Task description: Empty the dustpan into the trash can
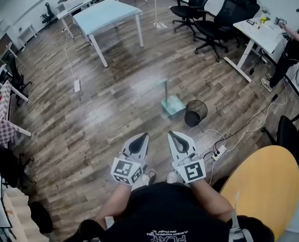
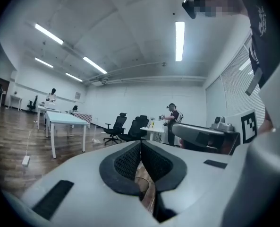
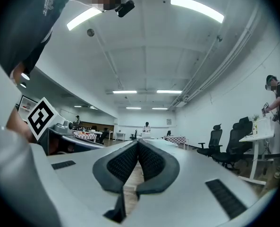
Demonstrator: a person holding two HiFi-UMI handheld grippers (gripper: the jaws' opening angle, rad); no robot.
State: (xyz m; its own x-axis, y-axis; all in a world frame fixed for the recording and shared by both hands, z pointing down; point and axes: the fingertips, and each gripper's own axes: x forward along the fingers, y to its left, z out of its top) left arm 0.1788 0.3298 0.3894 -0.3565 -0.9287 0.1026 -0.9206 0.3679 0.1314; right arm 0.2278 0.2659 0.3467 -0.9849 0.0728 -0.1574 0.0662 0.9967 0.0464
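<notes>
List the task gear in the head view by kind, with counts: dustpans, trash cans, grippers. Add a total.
Dustpan: 1
Trash can: 1
Grippers: 2, the left gripper and the right gripper, both shut with nothing between the jaws
Total: 4

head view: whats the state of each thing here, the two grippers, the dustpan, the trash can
left gripper, shut, nothing between its jaws, held close to the person's body
right gripper, shut, nothing between its jaws, held close to the body
dustpan, standing on the floor, handle upright, not held, beside the trash can
trash can, upright on the floor, open top, contents too small to tell
</notes>
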